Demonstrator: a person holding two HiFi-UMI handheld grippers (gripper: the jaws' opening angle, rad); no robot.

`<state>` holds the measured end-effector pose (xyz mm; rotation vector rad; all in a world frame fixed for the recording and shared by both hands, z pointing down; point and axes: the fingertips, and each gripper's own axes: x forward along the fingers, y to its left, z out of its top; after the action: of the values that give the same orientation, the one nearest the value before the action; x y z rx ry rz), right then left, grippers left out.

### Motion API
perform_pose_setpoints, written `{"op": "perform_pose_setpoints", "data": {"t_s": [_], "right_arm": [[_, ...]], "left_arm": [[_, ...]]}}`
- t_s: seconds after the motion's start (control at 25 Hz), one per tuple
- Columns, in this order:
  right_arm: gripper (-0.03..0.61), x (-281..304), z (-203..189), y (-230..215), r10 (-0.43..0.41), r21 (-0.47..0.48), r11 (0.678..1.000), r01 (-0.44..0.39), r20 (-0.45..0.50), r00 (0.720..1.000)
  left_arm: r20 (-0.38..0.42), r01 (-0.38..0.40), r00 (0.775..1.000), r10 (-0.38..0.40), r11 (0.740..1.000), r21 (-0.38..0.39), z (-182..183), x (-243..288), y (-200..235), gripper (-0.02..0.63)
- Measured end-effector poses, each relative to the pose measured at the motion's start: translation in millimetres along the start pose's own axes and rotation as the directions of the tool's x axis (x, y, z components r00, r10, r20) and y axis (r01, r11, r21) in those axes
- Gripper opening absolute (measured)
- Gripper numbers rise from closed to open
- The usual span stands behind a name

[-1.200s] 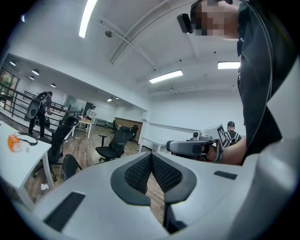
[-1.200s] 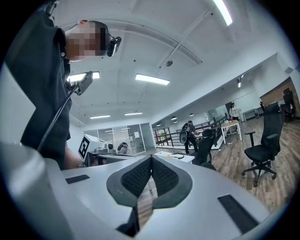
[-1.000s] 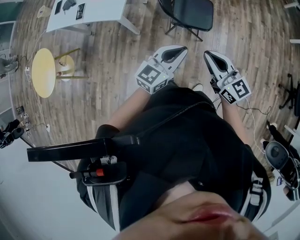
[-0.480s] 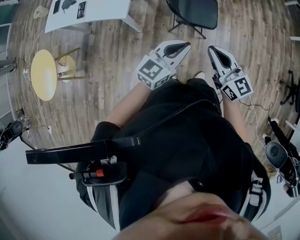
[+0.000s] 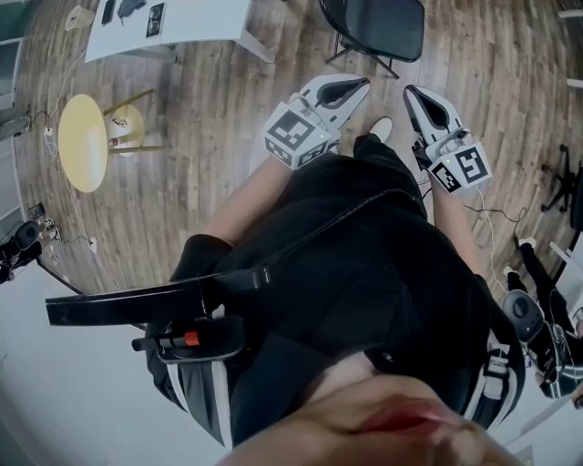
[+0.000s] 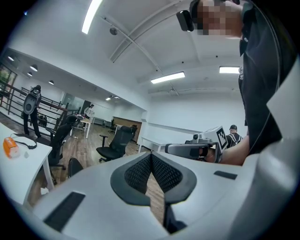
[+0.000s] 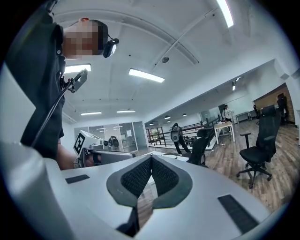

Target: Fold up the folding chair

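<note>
The left gripper and the right gripper were held level in front of the person's black-clad body, side by side but apart, each with its marker cube nearest the body and its tip pointed away. In the left gripper view the ribbed black pads were seen pressed together with nothing between them. The same was shown for the right gripper in its own view: jaws closed on each other, nothing pinched. The folding chair was found at the top edge of the head view, just beyond the two tips, still unfolded. It stood on its thin dark legs on the wooden floor with its black seat facing up, and it was touched by neither gripper. A white shoe was visible on the floor between the grippers. Further left, a white table carried a few dark flat items, too small to be identified, and a small round yellow table was set near the left edge. A black office chair was seen in the right gripper view.
</note>
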<state>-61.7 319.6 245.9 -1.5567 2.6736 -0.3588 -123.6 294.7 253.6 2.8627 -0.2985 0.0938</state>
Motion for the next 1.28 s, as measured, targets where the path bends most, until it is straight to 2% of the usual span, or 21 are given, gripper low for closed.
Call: {"op": "perform_pose_setpoints", "data": {"t_s": [0.56, 0.92, 1.28], "right_arm": [[0.011, -18, 24, -98, 0.102, -0.029, 0.994, -0.101, 0.029, 0.994], [0.011, -35, 29, -150, 0.166, -0.001, 0.986, -0.166, 0.038, 0.985], [0.011, -25, 29, -174, 0.153, 0.012, 0.988, -0.154, 0.038, 0.987]], "left_arm": [[-0.030, -0.054, 0.998, 0.054, 0.998, 0.019, 24, 112, 8, 0.005], [-0.048, -0.104, 0.993, 0.106, 0.994, 0.036, 30, 172, 1, 0.005], [-0.058, -0.089, 0.994, 0.091, 0.995, 0.045, 30, 196, 11, 0.005]]}}
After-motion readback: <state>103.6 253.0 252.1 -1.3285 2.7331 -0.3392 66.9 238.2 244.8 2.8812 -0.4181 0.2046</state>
